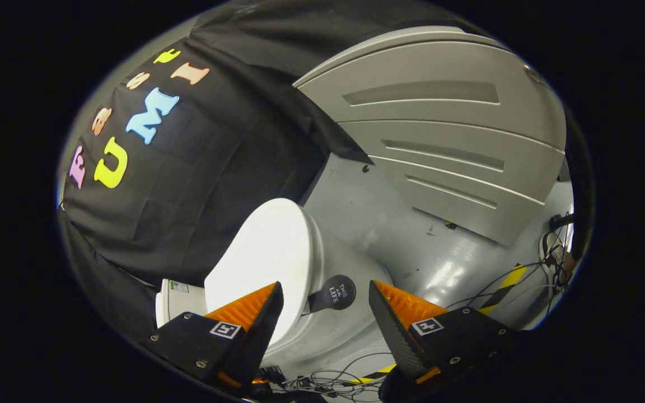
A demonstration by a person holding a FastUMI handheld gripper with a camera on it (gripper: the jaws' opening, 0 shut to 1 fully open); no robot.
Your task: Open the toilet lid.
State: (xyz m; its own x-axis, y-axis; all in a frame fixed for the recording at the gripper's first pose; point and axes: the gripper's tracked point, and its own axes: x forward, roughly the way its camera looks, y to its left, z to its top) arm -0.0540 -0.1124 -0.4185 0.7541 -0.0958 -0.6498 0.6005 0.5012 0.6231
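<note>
Big grey ribbed panel [445,134] leaning out past the booth cloth, on a shiny grey floor [389,224]. Loose cables [333,380] everywhere, plus some yellow-black hazard tape [504,285] and someone's sneaker [552,252] off by the side.

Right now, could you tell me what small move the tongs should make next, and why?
Probably ease forward toward the toilet lid's front edge. The tongs are open and hold nothing; the lid looks closed on the toilet bowl, its rim beside one finger rather than between both.
</note>
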